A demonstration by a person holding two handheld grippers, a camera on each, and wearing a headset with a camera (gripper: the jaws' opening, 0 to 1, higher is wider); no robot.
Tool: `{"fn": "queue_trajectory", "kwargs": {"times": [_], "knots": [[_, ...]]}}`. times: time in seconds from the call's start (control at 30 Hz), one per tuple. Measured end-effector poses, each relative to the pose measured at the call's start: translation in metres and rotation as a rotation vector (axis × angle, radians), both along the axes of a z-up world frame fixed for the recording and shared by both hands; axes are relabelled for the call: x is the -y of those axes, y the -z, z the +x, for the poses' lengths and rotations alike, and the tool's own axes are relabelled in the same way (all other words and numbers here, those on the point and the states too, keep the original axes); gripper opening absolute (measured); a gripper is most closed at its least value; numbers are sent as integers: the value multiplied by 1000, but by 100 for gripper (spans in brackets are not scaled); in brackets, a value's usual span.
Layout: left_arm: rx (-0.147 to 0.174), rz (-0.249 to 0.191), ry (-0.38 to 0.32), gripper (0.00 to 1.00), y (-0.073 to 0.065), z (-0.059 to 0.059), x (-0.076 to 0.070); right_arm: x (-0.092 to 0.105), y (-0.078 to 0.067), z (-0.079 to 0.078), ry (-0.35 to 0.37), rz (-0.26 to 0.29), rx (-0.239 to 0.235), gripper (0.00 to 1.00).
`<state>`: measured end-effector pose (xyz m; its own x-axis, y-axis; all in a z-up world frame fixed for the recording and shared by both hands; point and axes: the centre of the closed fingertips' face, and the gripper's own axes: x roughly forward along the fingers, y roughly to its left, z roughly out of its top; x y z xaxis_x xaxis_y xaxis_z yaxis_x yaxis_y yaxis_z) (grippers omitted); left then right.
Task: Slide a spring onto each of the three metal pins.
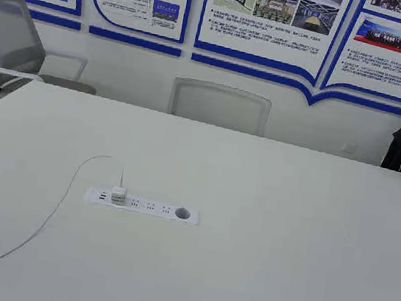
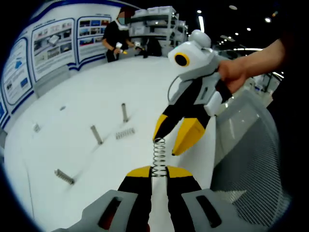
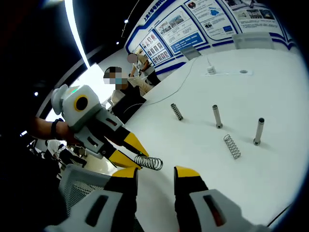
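Left gripper [image 2: 157,171]: jaws pressed together on the lower end of a spring [image 2: 158,154]. The spring stands up out of the tips, in the air at the near side of the desk [image 3: 289,96], well apart from the pins.

Right gripper [image 3: 155,171]: jaws spread, holding nothing. In the left gripper view its tips sit just at the free upper end of that spring. Judged: a hand-over or re-grip in mid-air before threading.

On the desk beyond, a loose spring [image 3: 231,146] lies flat near a bare pin [image 3: 259,130], with a second bare pin [image 3: 217,116] just past it. Both stand upright. The third pin [image 3: 176,111] appears already sleeved in coils, so roughly one of three is done.

Farther off are a power strip [image 1: 142,205] with a white charger [image 1: 118,195] plugged in, then a grey chair [image 1: 219,106].

Notes for the step:
- Close the right jaws on the coil body, lightly, so the coils are not crushed.
- Leave one end's bore free.
- Release the left only once the right has a firm hold.
- Line the spring's axis up with the pin and lower the bore over the tip.
- Let go after several coils are past the tip.
- Risk: the spring flicks out of the jaws or catches on the pin tip.
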<state>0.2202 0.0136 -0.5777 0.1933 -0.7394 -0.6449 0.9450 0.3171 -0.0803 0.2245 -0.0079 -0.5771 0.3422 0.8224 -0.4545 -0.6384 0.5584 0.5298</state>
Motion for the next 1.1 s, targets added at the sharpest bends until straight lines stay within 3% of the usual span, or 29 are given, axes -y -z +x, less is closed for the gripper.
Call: {"fn": "queue_trajectory", "kwargs": {"times": [0.33,0.87,1.1], "knots": [[4,-10,22,10,-3,-7,5,-8,-3,-7,-26,29,-17,28],[25,2,91,10,-4,-11,13,-9,-14,-9,-17,100,-96,18],[43,-5,119,10,-10,-11,20,-10,-23,-9,-49,92,-85,17]]}}
